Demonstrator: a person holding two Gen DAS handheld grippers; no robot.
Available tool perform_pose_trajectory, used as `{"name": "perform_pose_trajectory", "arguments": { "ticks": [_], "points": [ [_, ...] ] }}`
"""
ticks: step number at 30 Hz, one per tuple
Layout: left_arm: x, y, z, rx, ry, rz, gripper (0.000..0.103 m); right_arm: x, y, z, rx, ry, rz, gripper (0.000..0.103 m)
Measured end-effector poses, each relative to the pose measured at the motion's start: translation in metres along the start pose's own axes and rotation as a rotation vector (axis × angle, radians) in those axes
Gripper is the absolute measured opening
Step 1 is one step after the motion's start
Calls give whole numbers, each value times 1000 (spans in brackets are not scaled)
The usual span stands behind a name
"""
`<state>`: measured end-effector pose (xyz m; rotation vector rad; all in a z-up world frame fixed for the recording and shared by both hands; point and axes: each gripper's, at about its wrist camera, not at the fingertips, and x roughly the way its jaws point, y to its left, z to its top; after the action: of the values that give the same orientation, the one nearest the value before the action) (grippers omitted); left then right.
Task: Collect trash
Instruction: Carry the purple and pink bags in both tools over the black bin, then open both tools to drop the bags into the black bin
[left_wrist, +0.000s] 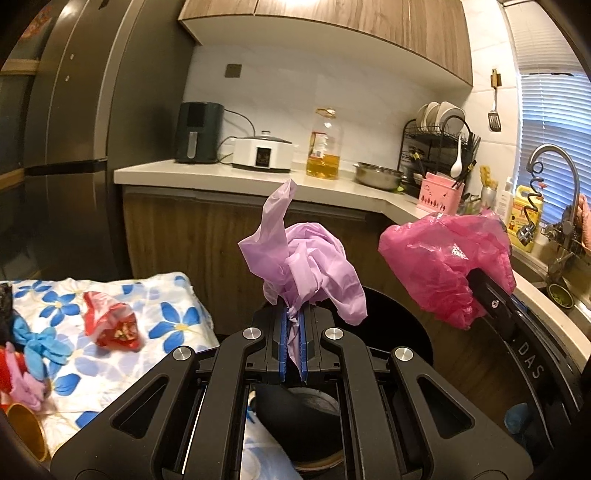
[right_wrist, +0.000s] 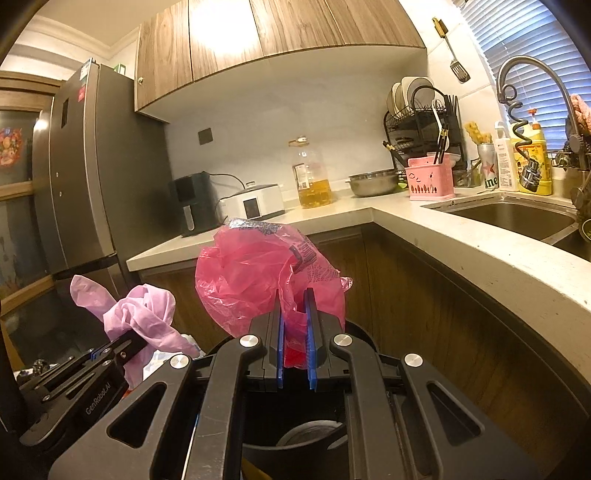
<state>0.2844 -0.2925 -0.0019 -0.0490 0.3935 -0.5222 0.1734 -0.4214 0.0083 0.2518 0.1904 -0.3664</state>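
My left gripper (left_wrist: 294, 314) is shut on a crumpled lilac plastic glove (left_wrist: 306, 266) and holds it above the round black trash bin (left_wrist: 399, 321). My right gripper (right_wrist: 293, 299) is shut on a crumpled pink plastic bag (right_wrist: 255, 273), also over the bin (right_wrist: 362, 336). The pink bag (left_wrist: 447, 258) and right gripper show at the right of the left wrist view. The lilac glove (right_wrist: 144, 314) and left gripper show at the lower left of the right wrist view.
A table with a blue-flowered cloth (left_wrist: 173, 306) at the left carries a red wrapper (left_wrist: 114, 325), a blue glove (left_wrist: 40, 343) and pink scraps (left_wrist: 26, 384). The kitchen counter (right_wrist: 480, 251) with a sink (right_wrist: 513, 218), oil bottle (right_wrist: 314, 177) and appliances runs behind and to the right.
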Motion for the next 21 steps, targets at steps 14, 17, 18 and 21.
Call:
{"name": "perform_pose_trajectory", "arguments": {
  "ticks": [14,17,18,21],
  "points": [
    [34,-5,-11,8,56,-20,47,28,-17,-5,25,53,3,31],
    [33,-1,-13,0,43,0,57,27,-21,-6,38,54,0,37],
    [33,0,-13,-5,45,0,58,27,-21,-7,37,54,-3,40],
    [30,6,-15,-19,49,13,65,24,-23,-9,38,58,-4,48]
  ]
}}
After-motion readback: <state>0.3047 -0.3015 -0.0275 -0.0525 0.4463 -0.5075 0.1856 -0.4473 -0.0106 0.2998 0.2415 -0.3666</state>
